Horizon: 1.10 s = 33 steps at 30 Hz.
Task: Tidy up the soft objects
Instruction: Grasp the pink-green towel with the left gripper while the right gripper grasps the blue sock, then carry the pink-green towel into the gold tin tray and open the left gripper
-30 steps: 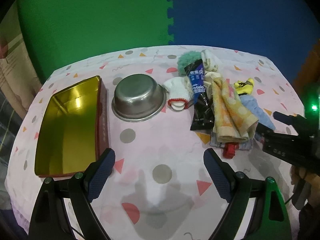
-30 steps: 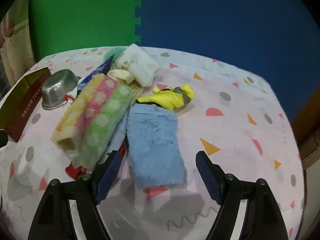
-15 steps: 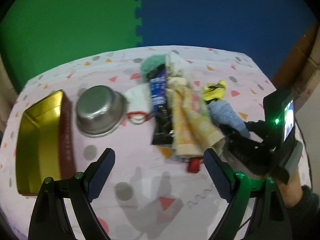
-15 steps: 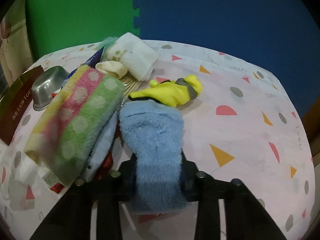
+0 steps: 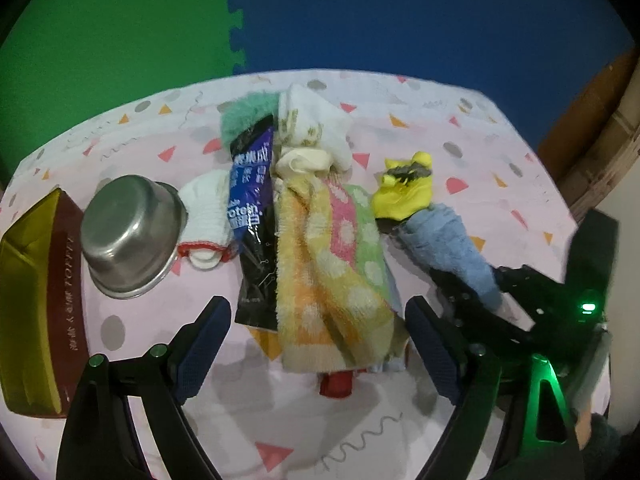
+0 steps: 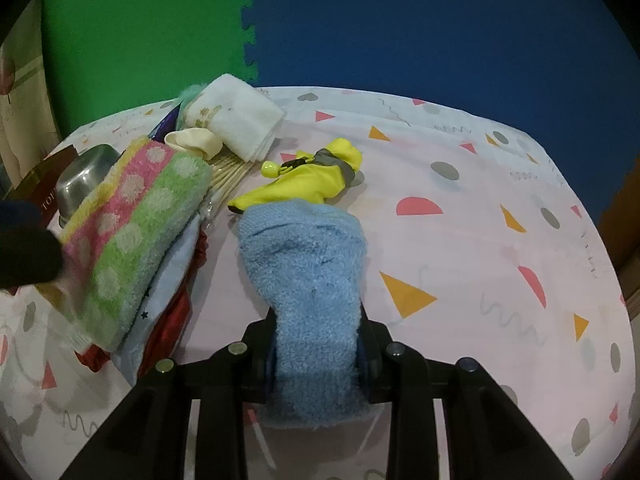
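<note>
My right gripper point(image 6: 316, 356) is shut on a fluffy blue cloth point(image 6: 308, 276) and holds it just above the table; the cloth also shows in the left wrist view point(image 5: 444, 240). My left gripper point(image 5: 316, 340) is open and empty, with its fingers on either side of the near end of a striped dotted towel point(image 5: 332, 272). The towel also shows in the right wrist view point(image 6: 136, 232). A yellow pouch point(image 6: 308, 180), a folded white towel point(image 6: 232, 116), a green fuzzy cloth point(image 5: 244, 116) and a white sock with a red edge point(image 5: 208, 216) lie around.
A steel bowl point(image 5: 128, 232) and an open gold tin point(image 5: 28, 300) stand at the left. A dark blue packet point(image 5: 252, 216) lies beside the striped towel, and something red point(image 5: 336, 384) sticks out from under it. The tablecloth point(image 6: 480, 240) is pink with a pattern.
My right gripper has closed on the blue cloth and raised it slightly. My left gripper has swung right and closer, up to the near end of the striped towel.
</note>
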Available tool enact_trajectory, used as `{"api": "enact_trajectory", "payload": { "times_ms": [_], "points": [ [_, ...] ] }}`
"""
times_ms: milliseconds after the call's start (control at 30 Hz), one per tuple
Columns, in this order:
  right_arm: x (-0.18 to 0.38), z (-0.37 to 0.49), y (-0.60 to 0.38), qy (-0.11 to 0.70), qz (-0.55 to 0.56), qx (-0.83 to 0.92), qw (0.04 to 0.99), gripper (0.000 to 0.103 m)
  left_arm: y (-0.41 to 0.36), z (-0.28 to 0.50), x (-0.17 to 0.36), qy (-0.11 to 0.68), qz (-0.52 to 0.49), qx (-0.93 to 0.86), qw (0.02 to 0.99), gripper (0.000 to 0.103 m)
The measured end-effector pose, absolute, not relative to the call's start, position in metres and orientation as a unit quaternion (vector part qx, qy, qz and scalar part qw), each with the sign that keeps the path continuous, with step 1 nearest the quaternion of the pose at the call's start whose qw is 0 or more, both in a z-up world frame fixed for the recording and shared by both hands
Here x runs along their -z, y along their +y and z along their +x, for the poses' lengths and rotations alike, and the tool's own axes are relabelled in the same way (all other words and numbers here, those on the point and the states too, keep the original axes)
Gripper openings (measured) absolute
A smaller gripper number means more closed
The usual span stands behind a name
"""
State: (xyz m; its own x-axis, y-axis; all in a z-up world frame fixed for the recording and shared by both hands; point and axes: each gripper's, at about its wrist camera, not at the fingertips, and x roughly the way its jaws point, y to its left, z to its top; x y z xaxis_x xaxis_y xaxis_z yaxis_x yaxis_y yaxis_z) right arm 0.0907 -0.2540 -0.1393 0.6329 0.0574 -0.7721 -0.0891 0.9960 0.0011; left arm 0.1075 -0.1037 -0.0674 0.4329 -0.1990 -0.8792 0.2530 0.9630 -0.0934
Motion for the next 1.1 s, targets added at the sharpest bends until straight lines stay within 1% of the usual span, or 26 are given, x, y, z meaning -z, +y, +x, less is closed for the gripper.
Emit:
{"api": "enact_trajectory", "payload": {
  "times_ms": [33,100,133,167,200,233,267,300,333,400,567,900,1100],
  "points": [
    [0.139,0.09,-0.255,0.427,-0.016,-0.042,0.903,0.031,-0.103,0.109,0.071,0.52,0.027,0.134,0.843,0.081],
    [0.14,0.091,-0.256,0.427,-0.015,-0.045,0.903,0.032,-0.103,0.11,0.078,0.531,0.023,0.135,0.836,0.069],
    [0.14,0.091,-0.256,0.427,-0.016,-0.044,0.903,0.032,-0.103,0.111,0.082,0.537,0.018,0.137,0.832,0.064],
    [0.14,0.091,-0.256,0.427,-0.016,-0.044,0.903,0.032,-0.102,0.111,0.083,0.539,0.016,0.14,0.83,0.055],
    [0.139,0.091,-0.256,0.427,-0.016,-0.045,0.903,0.032,-0.102,0.111,0.086,0.544,0.01,0.147,0.826,0.05],
    [0.139,0.091,-0.256,0.427,-0.015,-0.045,0.903,0.032,-0.102,0.111,0.087,0.547,0.003,0.155,0.823,0.048],
    [0.139,0.091,-0.256,0.427,-0.014,-0.045,0.903,0.032,-0.102,0.111,0.087,0.544,0.002,0.16,0.823,0.041],
    [0.139,0.091,-0.256,0.427,-0.014,-0.045,0.903,0.032,-0.102,0.11,0.086,0.54,0.002,0.166,0.825,0.03],
    [0.139,0.091,-0.256,0.427,-0.014,-0.045,0.903,0.032,-0.102,0.109,0.085,0.536,0.002,0.172,0.827,0.028],
    [0.139,0.091,-0.256,0.427,-0.014,-0.045,0.903,0.032,-0.101,0.107,0.081,0.531,0.004,0.178,0.828,0.018],
    [0.139,0.091,-0.256,0.427,-0.014,-0.045,0.903,0.032,-0.095,0.102,0.069,0.523,-0.004,0.19,0.831,0.015],
    [0.139,0.091,-0.256,0.428,-0.014,-0.044,0.903,0.032,-0.082,0.087,0.042,0.507,0.013,0.199,0.839,0.014],
    [0.139,0.091,-0.256,0.428,-0.014,-0.044,0.903,0.032,-0.053,0.082,0.022,0.489,0.012,0.176,0.854,0.014]
  ]
}}
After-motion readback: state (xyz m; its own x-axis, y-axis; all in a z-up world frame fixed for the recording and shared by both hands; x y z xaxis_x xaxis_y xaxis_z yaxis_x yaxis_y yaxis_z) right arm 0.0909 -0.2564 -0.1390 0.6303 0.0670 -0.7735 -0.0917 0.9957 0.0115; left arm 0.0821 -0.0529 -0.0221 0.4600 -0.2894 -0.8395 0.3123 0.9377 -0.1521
